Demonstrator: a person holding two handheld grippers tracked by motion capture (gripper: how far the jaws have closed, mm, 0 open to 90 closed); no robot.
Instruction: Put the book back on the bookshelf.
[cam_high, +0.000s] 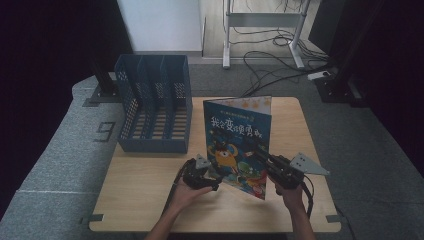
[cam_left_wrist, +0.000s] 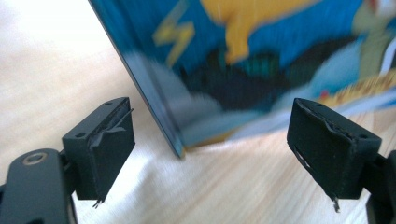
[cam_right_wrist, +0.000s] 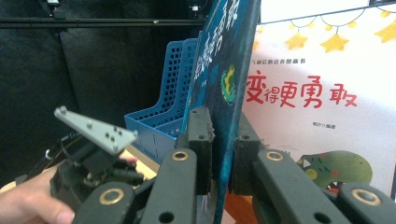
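Observation:
A picture book (cam_high: 237, 140) with a blue cartoon cover stands upright over the middle of the wooden table (cam_high: 145, 195). My right gripper (cam_high: 260, 154) is shut on its right edge. In the right gripper view the jaws (cam_right_wrist: 223, 140) clamp the book (cam_right_wrist: 229, 70) edge-on, and its white side with red characters (cam_right_wrist: 317, 93) shows to the right. My left gripper (cam_high: 215, 181) is open at the book's lower left corner. In the left gripper view that corner (cam_left_wrist: 180, 149) sits between the wide-apart pads (cam_left_wrist: 112, 135) without touching them. I cannot tell whether the corner rests on the table.
A blue perforated file rack (cam_high: 155, 107) with several slots stands at the back left of the table, and also shows behind the book in the right gripper view (cam_right_wrist: 166, 112). Cables and a desk frame (cam_high: 262, 30) lie on the floor beyond. Dark curtains flank the table.

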